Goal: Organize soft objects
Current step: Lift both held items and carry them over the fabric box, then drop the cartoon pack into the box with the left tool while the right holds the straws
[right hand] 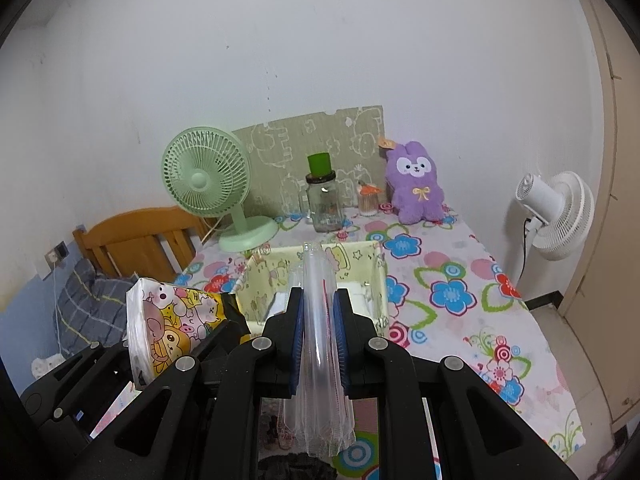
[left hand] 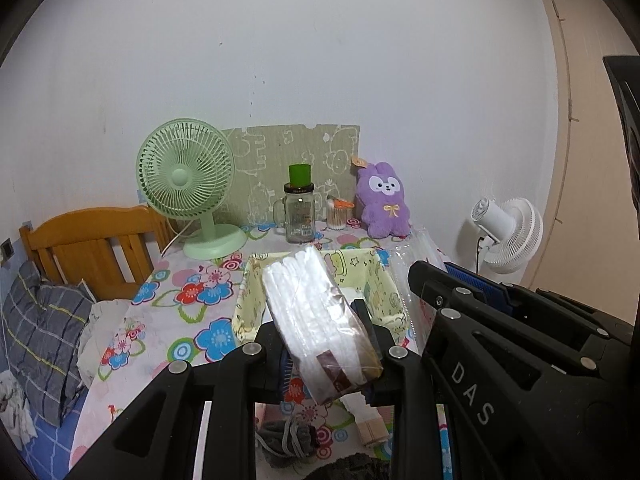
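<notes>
My left gripper [left hand: 326,354] is shut on a white tissue pack [left hand: 320,320] in clear wrap, held above the near edge of the yellow-green fabric bin [left hand: 372,276]. In the right wrist view the same pack [right hand: 172,328] shows its cartoon-printed face at the left. My right gripper [right hand: 318,320] is shut on a clear plastic bag [right hand: 316,340], held upright in front of the bin [right hand: 264,280]. The bag also shows in the left wrist view [left hand: 416,276]. A purple plush rabbit [left hand: 382,202] sits at the table's back.
On the flowered tablecloth [right hand: 452,292] stand a green desk fan [left hand: 188,184], a glass jar with a green cup on it [left hand: 299,208] and a cotton-swab holder [left hand: 338,216]. A white fan [right hand: 560,216] stands right. A wooden bed frame [left hand: 92,244] is left. Dark socks [left hand: 286,440] lie near.
</notes>
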Motion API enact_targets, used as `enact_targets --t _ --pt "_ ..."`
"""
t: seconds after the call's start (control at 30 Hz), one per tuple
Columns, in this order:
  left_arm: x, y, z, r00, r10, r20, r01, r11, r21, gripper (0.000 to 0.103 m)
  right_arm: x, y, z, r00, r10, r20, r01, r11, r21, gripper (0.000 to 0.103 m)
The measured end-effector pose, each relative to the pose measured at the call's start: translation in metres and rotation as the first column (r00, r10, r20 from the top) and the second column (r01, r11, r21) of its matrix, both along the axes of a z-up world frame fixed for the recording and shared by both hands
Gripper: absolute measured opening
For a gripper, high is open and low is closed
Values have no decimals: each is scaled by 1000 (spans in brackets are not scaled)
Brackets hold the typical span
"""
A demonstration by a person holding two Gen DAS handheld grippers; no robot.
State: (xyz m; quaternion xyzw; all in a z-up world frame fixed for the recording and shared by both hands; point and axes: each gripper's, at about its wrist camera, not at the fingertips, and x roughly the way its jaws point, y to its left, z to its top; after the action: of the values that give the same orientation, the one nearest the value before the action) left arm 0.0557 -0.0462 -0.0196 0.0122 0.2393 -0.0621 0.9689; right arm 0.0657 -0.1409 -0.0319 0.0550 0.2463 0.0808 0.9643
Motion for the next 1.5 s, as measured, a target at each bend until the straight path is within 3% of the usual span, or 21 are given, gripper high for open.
enact_targets --t 0.7,1.5 --pt "57 1 -1 1000 13 -23 -13 1000 3 25 67 2 -3 1000 -1 -24 1 1000 9 18" --pt "133 6 -28 996 24 -90 -24 1000 2 25 146 7 -30 996 3 -88 -2 1000 9 18"
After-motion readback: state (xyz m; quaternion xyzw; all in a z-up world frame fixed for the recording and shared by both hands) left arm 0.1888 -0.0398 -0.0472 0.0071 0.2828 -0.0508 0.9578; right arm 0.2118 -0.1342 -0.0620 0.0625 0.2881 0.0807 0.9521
